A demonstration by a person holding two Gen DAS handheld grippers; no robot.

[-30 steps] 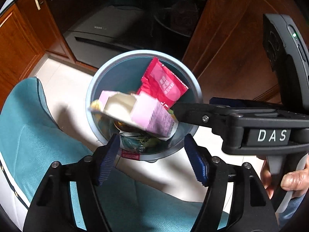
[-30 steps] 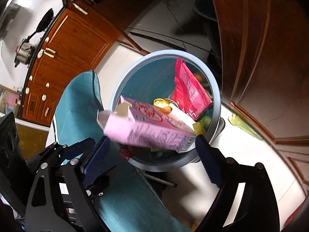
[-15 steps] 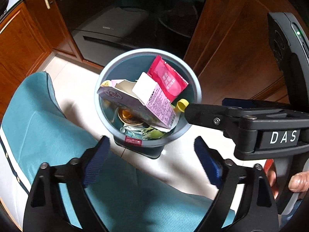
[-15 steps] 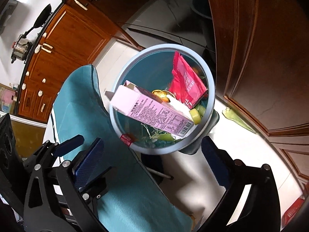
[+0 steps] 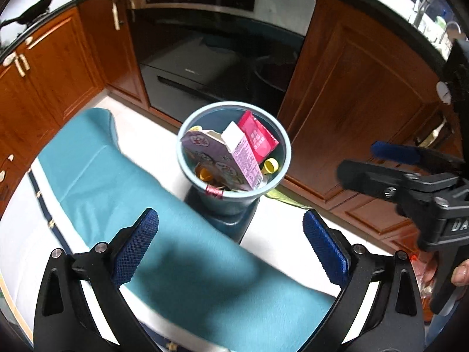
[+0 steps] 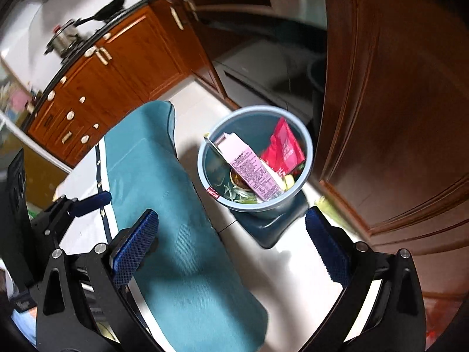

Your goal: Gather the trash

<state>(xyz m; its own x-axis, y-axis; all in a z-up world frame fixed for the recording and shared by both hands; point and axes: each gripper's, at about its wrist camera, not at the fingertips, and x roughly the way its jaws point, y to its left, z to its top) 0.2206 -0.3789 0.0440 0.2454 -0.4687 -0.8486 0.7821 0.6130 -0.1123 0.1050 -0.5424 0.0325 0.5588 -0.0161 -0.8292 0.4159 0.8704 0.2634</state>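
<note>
We are holding our left gripper (image 5: 230, 246) with its blue-padded jaws spread wide, gripping nothing, above a teal fabric cushion (image 5: 164, 223). Our right gripper (image 6: 231, 248) is likewise standing wide apart and bare. Ahead on the pale tiled floor, a round grey-blue plastic trash bin (image 5: 285, 149) is sitting beside a brown wooden cabinet door (image 5: 360, 99). Inside it, a pink rectangular paper carton (image 6: 249, 168) is leaning tilted across the other rubbish, a red foil snack packet (image 6: 283, 148) is standing against the far wall, and a yellow cap (image 5: 271, 165) is lying next to them.
</note>
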